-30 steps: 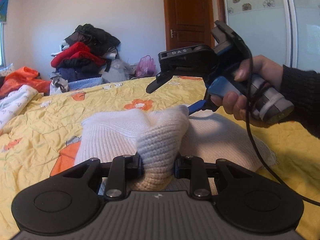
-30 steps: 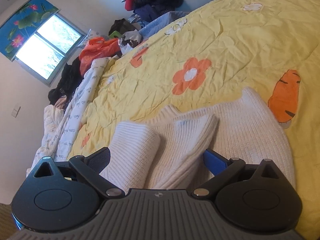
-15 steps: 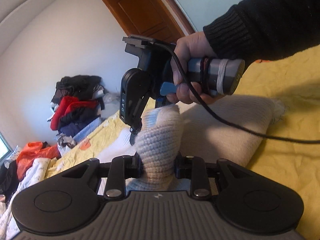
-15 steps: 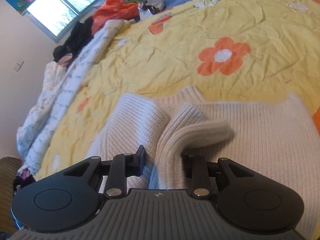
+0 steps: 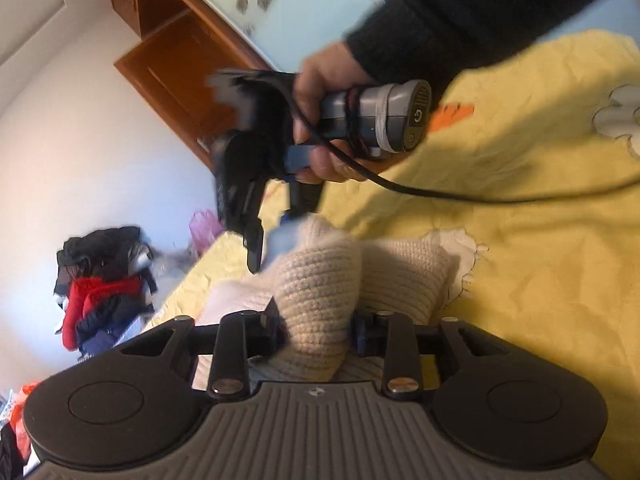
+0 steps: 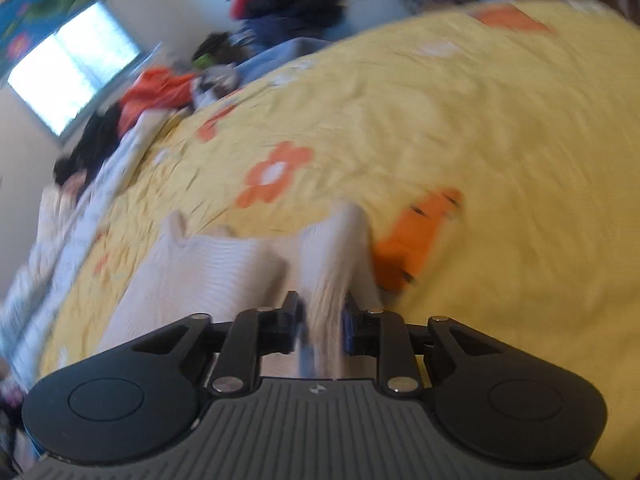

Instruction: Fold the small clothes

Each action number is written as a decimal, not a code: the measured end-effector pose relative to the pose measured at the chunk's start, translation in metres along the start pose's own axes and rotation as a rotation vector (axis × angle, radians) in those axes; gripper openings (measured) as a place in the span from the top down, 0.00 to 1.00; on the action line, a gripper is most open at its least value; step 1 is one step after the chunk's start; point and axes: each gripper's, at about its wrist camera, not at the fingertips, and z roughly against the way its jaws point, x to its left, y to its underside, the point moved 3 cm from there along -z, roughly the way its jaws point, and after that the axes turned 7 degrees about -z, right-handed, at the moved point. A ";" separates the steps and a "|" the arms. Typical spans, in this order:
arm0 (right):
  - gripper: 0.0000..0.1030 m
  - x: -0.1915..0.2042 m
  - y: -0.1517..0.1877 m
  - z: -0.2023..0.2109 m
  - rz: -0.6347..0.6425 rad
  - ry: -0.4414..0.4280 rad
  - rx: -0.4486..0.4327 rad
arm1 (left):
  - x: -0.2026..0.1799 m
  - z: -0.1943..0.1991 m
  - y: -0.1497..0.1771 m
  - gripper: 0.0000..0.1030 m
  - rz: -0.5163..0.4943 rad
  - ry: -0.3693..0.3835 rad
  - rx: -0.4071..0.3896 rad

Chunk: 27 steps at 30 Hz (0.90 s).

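Cream ribbed-knit sweater (image 5: 320, 280), bunched folds clamped in left hand-held gripper (image 5: 316, 330) and right hand-held gripper (image 6: 324, 326)

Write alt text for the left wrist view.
The left gripper is clamped on a bunched fold of a cream knit sweater over a yellow flowered bedspread. Beyond it, a hand holds the right gripper at the sweater's far edge.

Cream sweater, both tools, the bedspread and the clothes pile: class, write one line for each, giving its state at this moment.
Cream sweater: bunched, pinched at two spots, part lifted off the bed.
Left tool: shut on a thick fold of the sweater.
Right tool: shut on another fold of the sweater.
Yellow bedspread: spread out, wrinkled.
Clothes pile: heaped, unfolded, by the wall.
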 end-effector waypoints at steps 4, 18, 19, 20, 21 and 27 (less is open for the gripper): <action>0.50 -0.012 -0.004 0.046 -0.151 -0.118 -0.202 | 0.029 0.035 0.010 0.30 0.099 -0.008 -0.066; 0.83 0.068 -0.004 -0.050 0.078 -0.054 0.119 | 0.000 0.014 -0.001 0.74 -0.073 0.009 0.004; 0.83 0.071 -0.002 -0.046 0.109 -0.054 0.099 | 0.001 0.014 -0.003 0.74 -0.077 0.010 -0.004; 0.84 0.076 -0.002 -0.039 0.150 -0.047 0.080 | 0.002 0.016 -0.005 0.75 -0.085 0.006 -0.013; 0.84 0.080 -0.003 -0.029 0.179 -0.051 0.058 | 0.001 0.019 -0.007 0.76 -0.107 -0.002 -0.025; 0.86 0.055 -0.012 0.038 0.205 -0.020 -0.039 | -0.029 0.018 -0.007 0.76 -0.170 0.075 -0.048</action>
